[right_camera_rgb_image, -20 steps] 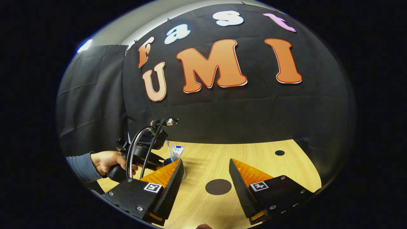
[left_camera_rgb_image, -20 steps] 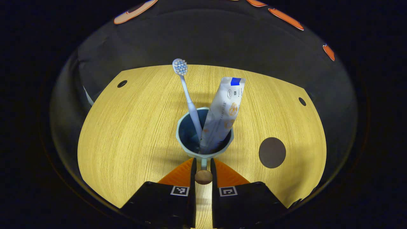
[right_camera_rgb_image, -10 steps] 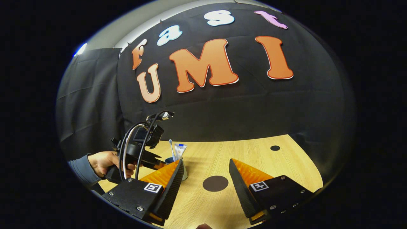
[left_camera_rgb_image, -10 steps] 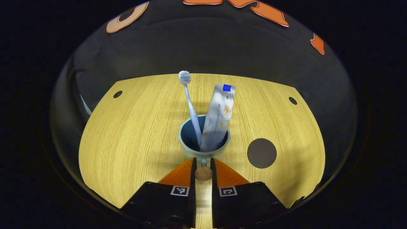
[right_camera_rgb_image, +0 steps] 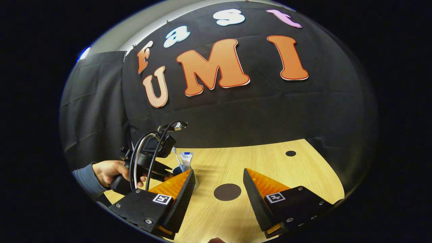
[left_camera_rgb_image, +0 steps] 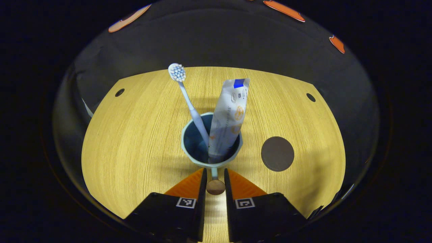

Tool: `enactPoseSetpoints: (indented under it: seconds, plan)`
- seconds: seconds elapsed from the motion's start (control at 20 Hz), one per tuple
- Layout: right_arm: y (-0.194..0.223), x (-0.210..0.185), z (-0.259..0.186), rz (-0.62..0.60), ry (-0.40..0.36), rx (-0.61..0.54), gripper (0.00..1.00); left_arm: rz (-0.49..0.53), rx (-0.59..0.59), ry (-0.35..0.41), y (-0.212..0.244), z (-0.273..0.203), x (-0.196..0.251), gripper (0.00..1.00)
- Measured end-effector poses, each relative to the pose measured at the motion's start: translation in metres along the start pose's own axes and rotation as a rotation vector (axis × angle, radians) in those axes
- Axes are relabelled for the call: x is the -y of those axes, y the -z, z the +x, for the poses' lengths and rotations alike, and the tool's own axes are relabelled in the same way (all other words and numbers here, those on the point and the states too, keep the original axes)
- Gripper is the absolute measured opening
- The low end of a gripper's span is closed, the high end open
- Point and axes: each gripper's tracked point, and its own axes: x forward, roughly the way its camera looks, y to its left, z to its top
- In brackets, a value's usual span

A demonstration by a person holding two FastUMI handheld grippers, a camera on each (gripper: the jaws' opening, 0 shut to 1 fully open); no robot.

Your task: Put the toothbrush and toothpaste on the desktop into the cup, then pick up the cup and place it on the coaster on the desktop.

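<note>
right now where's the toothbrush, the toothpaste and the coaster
toothbrush point(left_camera_rgb_image: 177, 72), left gripper view, on its bristle head
toothpaste point(left_camera_rgb_image: 228, 114), left gripper view, on the middle of the tube
coaster point(left_camera_rgb_image: 277, 154), left gripper view, on the centre of the dark disc

toothpaste point(left_camera_rgb_image: 226, 118) print: a blue patch and small marks, too small for me to read
tags on my left gripper point(left_camera_rgb_image: 214, 175): square coded patterns, no words
tags on my right gripper point(right_camera_rgb_image: 218, 184): the same
</note>
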Motion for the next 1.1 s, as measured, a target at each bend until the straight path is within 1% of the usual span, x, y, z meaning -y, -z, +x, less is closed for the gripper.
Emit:
enactPoseSetpoints:
  seconds: [0.05,0.1,0.3,0.35,0.4,0.45,0.5,0.55,0.6,0.65,0.7,1.1]
  plan:
    - [0.001,0.002,0.0,-0.008,0.008,-0.005,0.86,0.006,-0.013,0.003,0.0,-0.003,0.0,0.34]
    - [0.002,0.002,0.0,-0.017,0.011,-0.006,0.86,0.0,-0.02,0.001,-0.003,-0.001,0.0,0.48]
    - [0.005,0.0,0.005,-0.005,-0.001,-0.015,0.86,-0.042,-0.094,0.001,-0.001,0.018,-0.001,0.48]
    - [0.006,0.0,0.007,-0.002,-0.002,-0.017,0.86,-0.052,-0.115,-0.009,0.0,0.023,-0.004,0.45]
    - [0.007,0.002,0.008,0.0,0.001,-0.017,0.86,-0.075,-0.136,-0.013,0.002,0.028,-0.005,0.46]
    - [0.008,0.003,0.008,0.002,0.003,-0.018,0.86,-0.085,-0.137,-0.009,0.002,0.039,-0.005,0.38]
    - [0.009,0.005,0.009,0.008,0.007,-0.02,0.86,-0.091,-0.132,-0.004,-0.002,0.037,-0.006,0.29]
    - [0.01,0.007,0.01,0.016,0.007,-0.024,0.86,-0.089,-0.135,-0.004,-0.004,0.04,-0.006,0.26]
    - [0.012,0.008,0.012,0.026,0.01,-0.031,0.86,-0.086,-0.132,-0.002,-0.002,0.045,-0.003,0.26]
    - [0.012,0.009,0.013,0.038,0.01,-0.034,0.86,-0.084,-0.129,-0.004,0.001,0.032,-0.003,0.24]
    - [0.014,0.009,0.013,0.052,0.008,-0.037,0.86,-0.085,-0.117,-0.004,-0.005,0.041,-0.003,0.22]
    - [0.013,0.011,0.014,0.087,0.018,-0.045,0.89,-0.065,-0.067,0.014,-0.01,0.034,-0.005,0.22]
